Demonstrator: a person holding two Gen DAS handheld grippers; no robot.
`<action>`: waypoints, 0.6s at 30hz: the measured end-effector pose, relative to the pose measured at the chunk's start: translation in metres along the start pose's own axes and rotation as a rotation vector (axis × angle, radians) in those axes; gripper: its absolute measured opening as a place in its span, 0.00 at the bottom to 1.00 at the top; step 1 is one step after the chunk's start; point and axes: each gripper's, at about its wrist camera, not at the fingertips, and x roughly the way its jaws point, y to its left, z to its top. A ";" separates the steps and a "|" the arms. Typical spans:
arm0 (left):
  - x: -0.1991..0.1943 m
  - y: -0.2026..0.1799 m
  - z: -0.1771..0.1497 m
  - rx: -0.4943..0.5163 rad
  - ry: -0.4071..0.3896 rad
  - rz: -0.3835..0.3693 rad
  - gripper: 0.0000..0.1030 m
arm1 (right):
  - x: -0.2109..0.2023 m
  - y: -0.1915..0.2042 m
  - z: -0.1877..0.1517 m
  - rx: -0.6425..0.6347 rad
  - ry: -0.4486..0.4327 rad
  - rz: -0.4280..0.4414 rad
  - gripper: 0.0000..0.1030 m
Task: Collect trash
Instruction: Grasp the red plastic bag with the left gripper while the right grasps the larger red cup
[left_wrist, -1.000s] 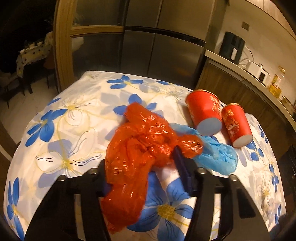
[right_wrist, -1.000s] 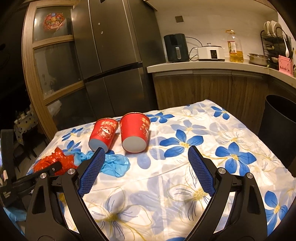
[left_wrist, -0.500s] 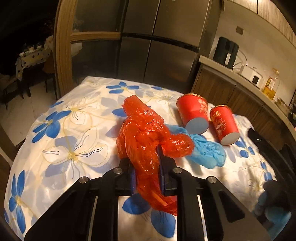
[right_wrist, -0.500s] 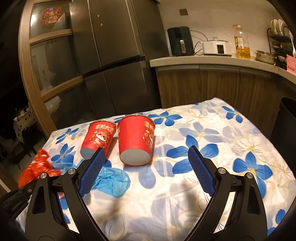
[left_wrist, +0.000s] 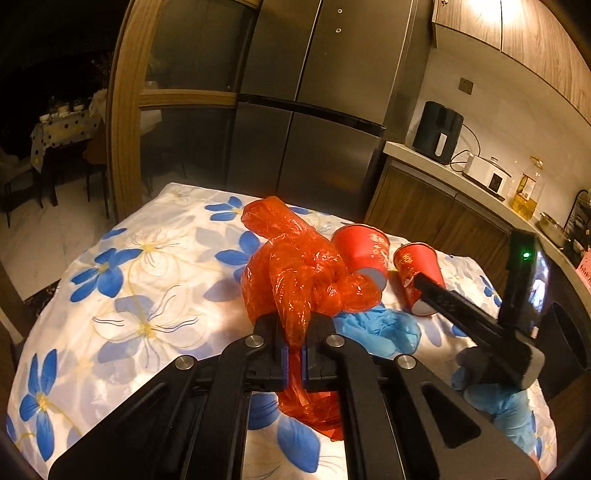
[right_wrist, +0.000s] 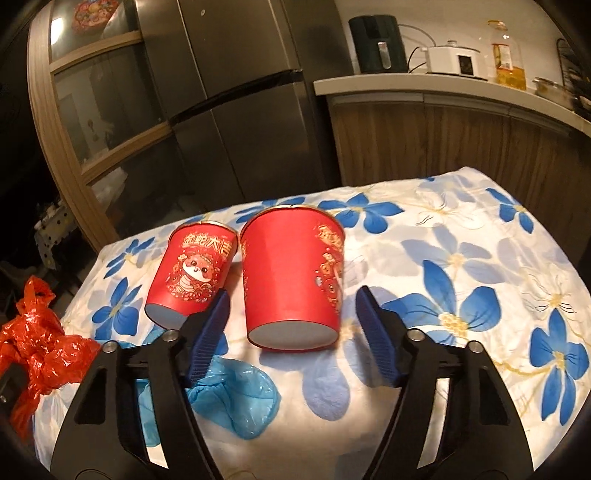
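My left gripper (left_wrist: 292, 356) is shut on a crumpled red plastic bag (left_wrist: 301, 275) and holds it above the flowered tablecloth; the bag also shows at the left edge of the right wrist view (right_wrist: 40, 349). Two red paper cups lie on their sides: a large one (right_wrist: 291, 280) and a smaller one with a cartoon print (right_wrist: 192, 275). My right gripper (right_wrist: 291, 336) is open, its fingers either side of the large cup's base. A crumpled blue plastic glove (right_wrist: 240, 395) lies just in front of the cups.
The table (right_wrist: 461, 258) wears a white cloth with blue flowers. A steel fridge (left_wrist: 314, 110) stands behind it, a wooden counter (right_wrist: 443, 129) with appliances to the right. A dark bin (left_wrist: 569, 336) shows at the right edge.
My left gripper closed on the red bag and lifted it off the cloth. My right gripper moved forward to straddle the large cup's base.
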 end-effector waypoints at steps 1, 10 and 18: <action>0.001 -0.001 0.000 0.001 0.001 -0.003 0.04 | 0.002 0.000 0.000 0.002 0.008 0.003 0.59; 0.006 -0.012 0.000 0.018 0.009 -0.022 0.04 | 0.002 -0.005 0.000 0.024 0.015 0.034 0.54; 0.002 -0.025 -0.001 0.034 0.005 -0.029 0.04 | -0.026 -0.015 0.003 0.032 -0.043 0.031 0.53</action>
